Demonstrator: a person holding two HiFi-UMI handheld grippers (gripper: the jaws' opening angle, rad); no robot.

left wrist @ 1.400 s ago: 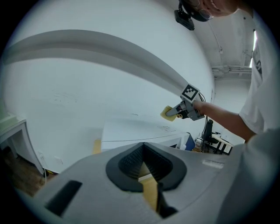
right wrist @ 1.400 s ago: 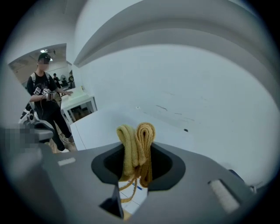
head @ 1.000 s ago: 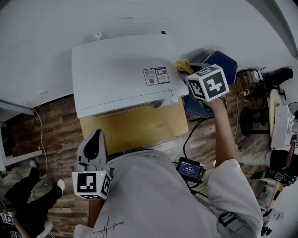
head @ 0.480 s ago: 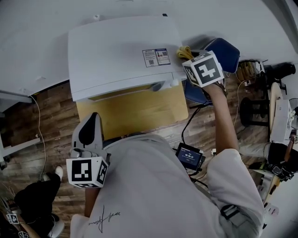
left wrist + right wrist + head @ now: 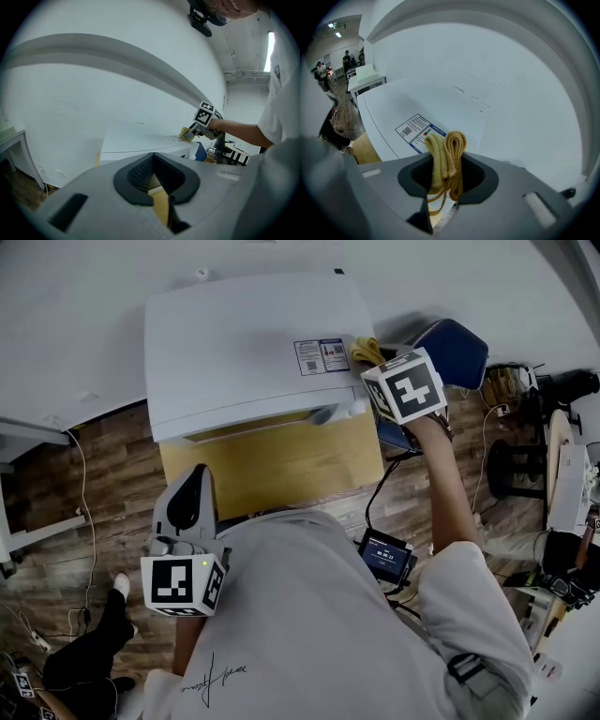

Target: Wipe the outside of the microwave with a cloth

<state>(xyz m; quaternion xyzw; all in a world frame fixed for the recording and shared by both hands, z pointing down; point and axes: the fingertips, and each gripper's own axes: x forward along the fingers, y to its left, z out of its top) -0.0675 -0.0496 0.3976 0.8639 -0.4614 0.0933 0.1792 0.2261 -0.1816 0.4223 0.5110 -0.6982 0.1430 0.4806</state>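
Low on the left, the grey left gripper (image 5: pixel 190 510) is closed on nothing. The white boxy microwave (image 5: pixel 234 348) sits in the middle. At its top right edge, the right gripper (image 5: pixel 377 367) squeezes a folded yellow cloth (image 5: pixel 366 348).

Light-wood tabletop (image 5: pixel 272 465) centre; blue chair (image 5: pixel 459 345) far right — black stool (image 5: pixel 514 470) right of it. Plank floor (image 5: pixel 103 474) left.
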